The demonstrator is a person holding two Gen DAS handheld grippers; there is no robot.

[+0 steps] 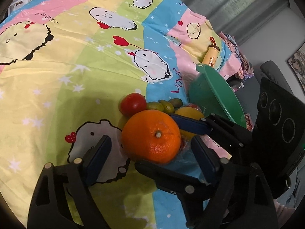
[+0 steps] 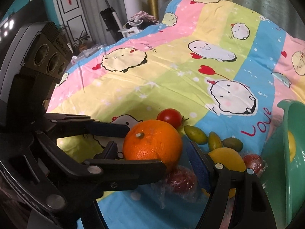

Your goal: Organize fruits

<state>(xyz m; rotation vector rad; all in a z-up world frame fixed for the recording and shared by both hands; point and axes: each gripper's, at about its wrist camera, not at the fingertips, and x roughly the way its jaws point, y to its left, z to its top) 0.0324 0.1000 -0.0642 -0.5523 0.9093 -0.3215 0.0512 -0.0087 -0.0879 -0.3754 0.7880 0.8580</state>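
Two grippers bracket orange (image 1: 151,136) on bed (image 1: 57,80), centre of fruit pile. Left gripper (image 1: 152,150) and right gripper (image 2: 152,152) both apart, pads not pressing. Orange firm, fairly heavy, round, rolls easily; grip across widest middle. Bowl (image 1: 215,99) at 2 o'clock.

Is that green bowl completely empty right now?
No. In the right wrist view the green bowl already holds a yellow fruit against its inner wall.

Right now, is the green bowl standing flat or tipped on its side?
Tipped. The green bowl stands on its edge with the opening facing sideways; in the right wrist view a yellow fruit shows inside it.
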